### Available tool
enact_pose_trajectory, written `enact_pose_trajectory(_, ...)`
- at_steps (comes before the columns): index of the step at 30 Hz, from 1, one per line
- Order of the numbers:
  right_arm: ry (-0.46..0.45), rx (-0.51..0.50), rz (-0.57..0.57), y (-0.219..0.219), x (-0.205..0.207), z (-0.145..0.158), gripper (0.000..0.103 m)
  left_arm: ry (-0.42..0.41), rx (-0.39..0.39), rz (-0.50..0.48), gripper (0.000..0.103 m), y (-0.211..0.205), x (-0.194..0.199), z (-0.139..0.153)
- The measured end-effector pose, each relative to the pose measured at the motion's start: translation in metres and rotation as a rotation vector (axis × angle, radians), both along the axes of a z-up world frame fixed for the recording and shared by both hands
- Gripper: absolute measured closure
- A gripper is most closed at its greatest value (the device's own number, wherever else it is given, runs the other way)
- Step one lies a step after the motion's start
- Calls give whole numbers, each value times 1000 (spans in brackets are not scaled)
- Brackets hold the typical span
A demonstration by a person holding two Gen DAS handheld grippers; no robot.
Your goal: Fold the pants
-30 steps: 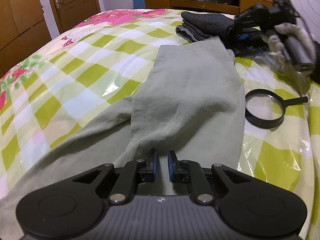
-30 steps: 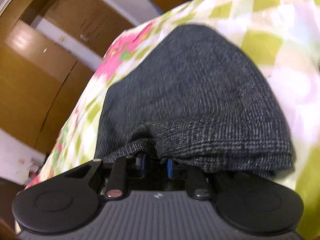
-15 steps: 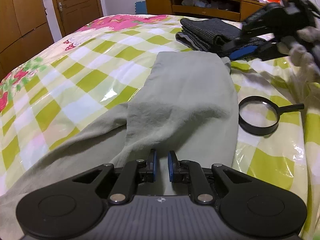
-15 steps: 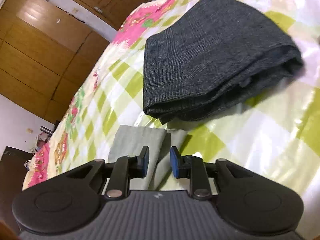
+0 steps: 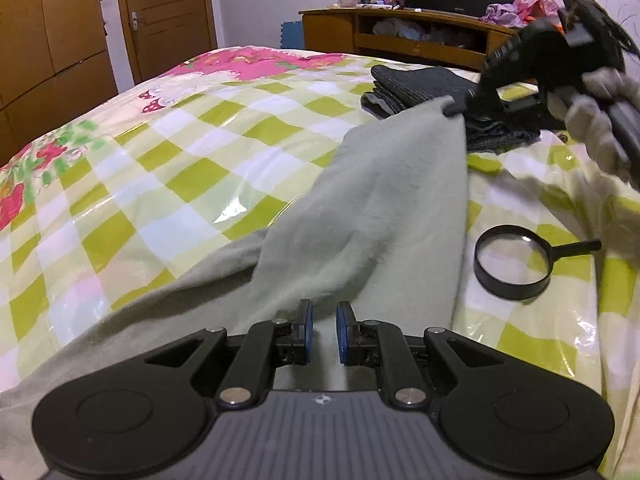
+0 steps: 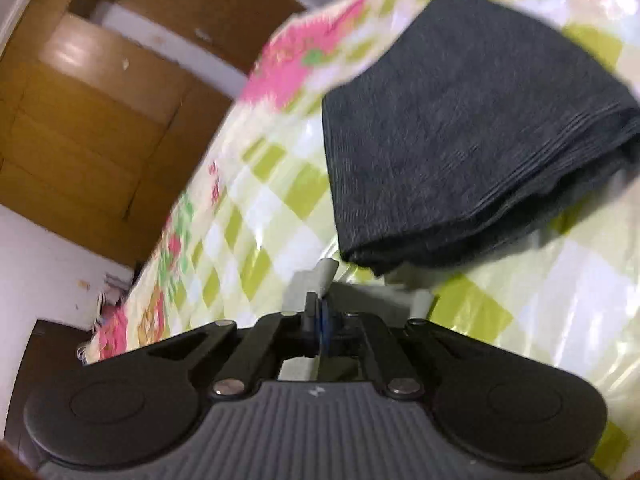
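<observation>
Pinching the pants (image 5: 384,200) hem, the right claw (image 6: 320,312) lifts it; left claw (image 5: 322,332), spread, sits over cloth.

Dim warm indoor light is glaring off the glossy checked bedcover (image 5: 224,208); fisheye is bending the edges; motion blur is smearing the right wrist view, especially the folded dark pants (image 6: 472,136).
</observation>
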State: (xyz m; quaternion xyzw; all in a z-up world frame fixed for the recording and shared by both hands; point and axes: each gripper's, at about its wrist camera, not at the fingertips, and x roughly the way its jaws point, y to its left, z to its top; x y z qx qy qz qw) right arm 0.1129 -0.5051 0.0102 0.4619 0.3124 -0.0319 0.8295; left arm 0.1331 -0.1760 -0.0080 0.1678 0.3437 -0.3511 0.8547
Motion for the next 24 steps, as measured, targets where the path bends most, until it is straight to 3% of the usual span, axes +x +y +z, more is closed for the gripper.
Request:
enact_pose_trajectory(2, 74, -36, -5, 0, -2, -14, 95, 4, 13, -1, 75, -1, 0, -5)
enact_pose_trajectory(4, 133, -6, -13, -3, -4, -30, 95, 14, 13, -1, 75, -1, -2, -8)
enact_pose_trajectory(6, 136, 0, -40, -6, -12, -35, 92, 19, 12, -5, 75, 0, -5, -9)
enact_pose_trajectory(8, 139, 10, -40, -8, -18, -34, 76, 20, 12, -8, 75, 2, -7, -10)
enact_pose_trajectory(9, 141, 15, -35, -9, -20, -34, 74, 20, 10, -7, 75, 2, -7, -9)
enact_pose_trajectory(17, 160, 58, 2, 5, 7, -42, 71, 17, -13, 20, 75, 9, -5, -6)
enact_pose_trajectory(18, 156, 57, 4, 7, 11, -43, 74, 16, -11, 26, 75, 11, -5, -6)
enact_pose_trajectory(19, 152, 64, -3, 8, 13, -43, 95, 14, -9, 33, 75, 12, -4, -5)
enact_pose_trajectory(21, 128, 104, 2, 6, 14, -40, 99, 5, -12, 44, 75, 15, -4, -2)
enact_pose_trajectory(24, -36, 83, -32, 1, -11, 0, 99, -37, -42, 57, 74, 19, -5, 10)
